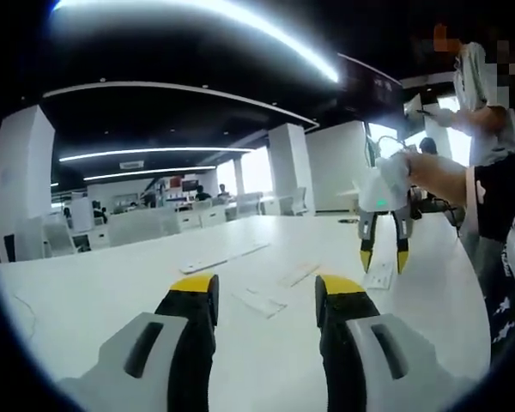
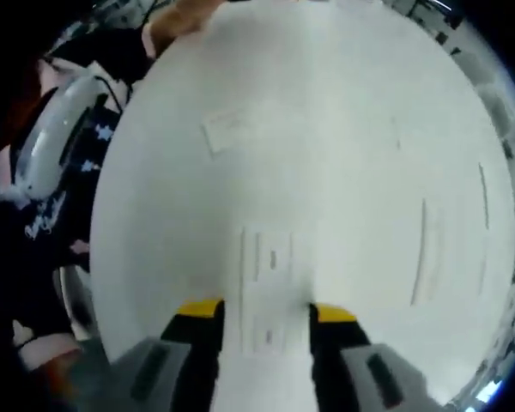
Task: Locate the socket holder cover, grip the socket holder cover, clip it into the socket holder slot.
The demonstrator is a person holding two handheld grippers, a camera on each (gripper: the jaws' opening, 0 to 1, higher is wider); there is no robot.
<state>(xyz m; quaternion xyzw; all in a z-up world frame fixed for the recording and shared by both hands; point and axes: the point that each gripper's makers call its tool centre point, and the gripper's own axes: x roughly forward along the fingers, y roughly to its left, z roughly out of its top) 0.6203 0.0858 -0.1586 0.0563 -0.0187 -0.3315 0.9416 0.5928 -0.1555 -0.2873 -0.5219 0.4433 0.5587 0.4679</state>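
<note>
- Left gripper [image 1: 266, 296] in the left gripper view: yellow-tipped black jaws standing wide apart, nothing between them, held above the white table [image 1: 112, 283] and looking along it.
- Ahead of those jaws, flat white pieces lying on the table: one small strip [image 1: 259, 302] just beyond the gap, another [image 1: 299, 275] a little farther, a long narrow one [image 1: 215, 260] off to the left, all well clear of the jaws (too pale and blurred to tell which is cover and which is holder).
- Right gripper [image 1: 383, 257] seen from the left gripper view: pointing down over the table at the right, held in a person's hand [image 1: 429, 176], jaws apart with nothing gripped, tips just above a flat white piece [image 1: 379, 276].
- Right gripper [image 2: 266, 313] in its own view: jaws spread wide, looking straight down on the table.
- Socket holder piece [image 2: 266, 287], a flat white rectangle with faint slots, lying on the table directly in the gap between the right jaws and reaching beyond their tips; contact with the jaws cannot be told.
- Another flat white rectangle [image 2: 232, 129] farther up the table, well apart; thin strips [image 2: 425, 249] off to the right.
</note>
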